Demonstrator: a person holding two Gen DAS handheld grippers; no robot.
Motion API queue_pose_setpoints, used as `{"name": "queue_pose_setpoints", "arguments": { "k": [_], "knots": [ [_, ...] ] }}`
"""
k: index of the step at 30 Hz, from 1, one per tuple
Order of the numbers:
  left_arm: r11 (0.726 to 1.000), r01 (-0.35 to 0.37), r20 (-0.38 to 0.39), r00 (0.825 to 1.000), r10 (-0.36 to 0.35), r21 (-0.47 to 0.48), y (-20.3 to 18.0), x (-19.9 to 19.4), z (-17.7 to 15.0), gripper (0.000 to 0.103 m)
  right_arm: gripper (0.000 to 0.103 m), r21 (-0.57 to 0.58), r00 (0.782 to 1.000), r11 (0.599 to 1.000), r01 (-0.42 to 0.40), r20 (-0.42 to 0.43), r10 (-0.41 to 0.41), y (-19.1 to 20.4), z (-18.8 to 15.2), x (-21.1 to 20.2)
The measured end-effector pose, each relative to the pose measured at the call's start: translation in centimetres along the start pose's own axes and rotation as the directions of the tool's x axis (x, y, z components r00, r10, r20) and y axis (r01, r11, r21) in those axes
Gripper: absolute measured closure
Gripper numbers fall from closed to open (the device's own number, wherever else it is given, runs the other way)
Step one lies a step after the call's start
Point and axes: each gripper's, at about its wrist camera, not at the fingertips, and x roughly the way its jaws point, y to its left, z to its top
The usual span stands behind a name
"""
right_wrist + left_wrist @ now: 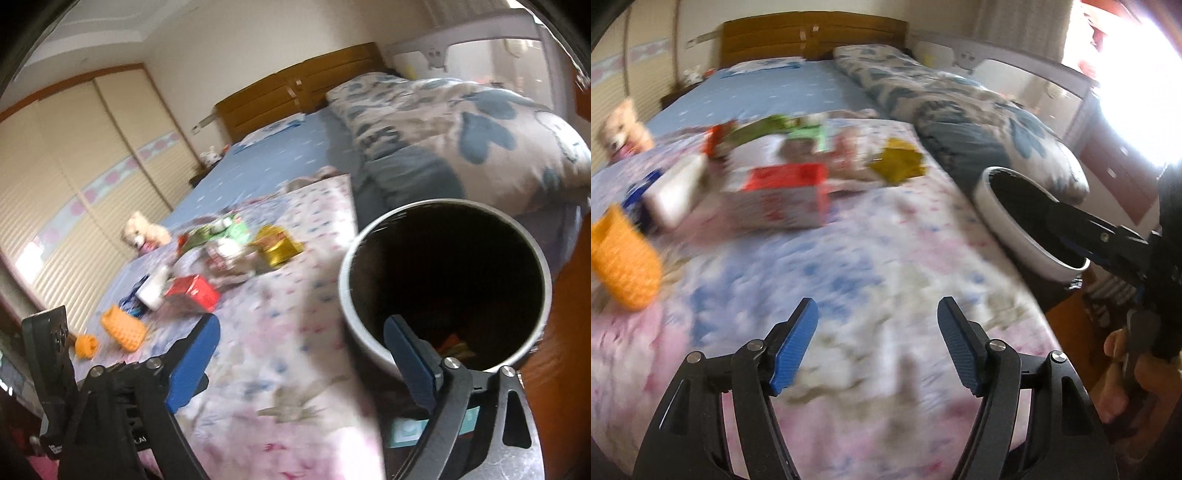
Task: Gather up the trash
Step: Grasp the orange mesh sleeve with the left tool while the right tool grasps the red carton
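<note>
With both tongs spread and empty, the right tongs [303, 354] by the bin [354, 295] beside the bed [886, 258], we should steer our left tongs [877, 343] squarely onto the red carton [786, 192] amid the litter.

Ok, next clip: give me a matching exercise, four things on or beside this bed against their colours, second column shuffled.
Things:
1. box
2. bin
3. wrapper
4. headboard

Colours:
A. brown wood
B. gold
C. red and white
D. white outside, dark inside

Pairs: 1-C, 2-D, 3-B, 4-A
</note>
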Motion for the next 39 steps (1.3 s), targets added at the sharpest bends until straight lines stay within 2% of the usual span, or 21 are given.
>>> {"name": "queue_pose_setpoints", "arguments": {
  "k": [4,6,9,12,14,16,18,19,22,25,34,37,38,39],
  "knots": [
    [0.997,-0.051,0.009,0.999,0.052,-0.054,2.7,-1.1,-1.1,0.030,0.004,-0.016,0.999,0.999,-0.042,-0.031,0.042,2.1,-1.2,1.6],
    [0.994,-0.077,0.017,0.997,0.078,-0.083,4.2,-1.8,-1.7,0.025,0.003,-0.023,0.997,0.998,-0.055,-0.046,0.054,3.0,-1.7,2.3],
    [0.985,-0.115,0.024,0.993,0.119,-0.128,6.2,-2.6,-2.4,0.023,0.003,-0.034,0.994,0.996,-0.081,-0.076,0.079,4.7,-2.5,3.7],
    [0.975,-0.145,0.031,0.988,0.152,-0.167,8.0,-3.3,-2.8,0.023,0.003,-0.071,0.990,0.988,-0.134,-0.050,0.130,6.3,-2.9,4.4],
    [0.969,-0.160,0.036,0.985,0.169,-0.189,9.1,-3.7,-3.0,0.023,0.003,-0.106,0.990,0.986,-0.129,-0.064,0.122,7.3,-3.1,5.0],
    [0.963,-0.174,0.040,0.982,0.186,-0.204,10.1,-4.0,-3.1,0.023,0.003,-0.144,0.985,0.981,-0.131,-0.129,0.113,8.6,-3.2,6.2],
    [0.957,-0.194,0.041,0.977,0.207,-0.215,11.1,-4.2,-3.2,0.023,0.003,-0.169,0.986,0.981,-0.091,-0.150,0.066,9.5,-3.2,7.0],
    [0.955,-0.200,0.041,0.976,0.214,-0.220,11.5,-4.3,-3.2,0.023,0.003,-0.186,0.987,0.979,-0.082,-0.149,0.054,9.9,-3.1,7.4],
    [0.947,-0.211,0.033,0.974,0.226,-0.244,12.9,-4.2,-3.2,0.022,0.004,-0.205,0.985,0.971,-0.123,-0.141,0.096,10.7,-2.5,8.4],
    [0.940,-0.222,0.022,0.972,0.236,-0.258,14.2,-4.0,-2.7,0.022,0.004,-0.254,0.985,0.958,-0.133,-0.141,0.100,11.7,-1.8,10.0],
    [0.933,-0.222,0.004,0.973,0.233,-0.282,17.7,-2.1,0.4,0.022,0.006,-0.342,0.967,0.921,-0.188,-0.231,0.111,13.8,1.2,15.9],
    [0.935,-0.212,0.004,0.975,0.223,-0.285,18.3,-1.5,1.1,0.022,0.013,-0.371,0.964,0.910,-0.184,-0.250,0.092,14.1,1.6,17.5],
    [0.933,-0.219,0.004,0.973,0.230,-0.285,18.4,-1.2,1.2,0.022,0.023,-0.367,0.959,0.910,-0.193,-0.265,0.096,14.2,1.7,17.9],
    [0.932,-0.224,0.003,0.972,0.235,-0.285,18.6,-1.0,1.3,0.023,0.039,-0.364,0.955,0.910,-0.199,-0.279,0.097,14.2,1.6,18.1]
  ]
}}
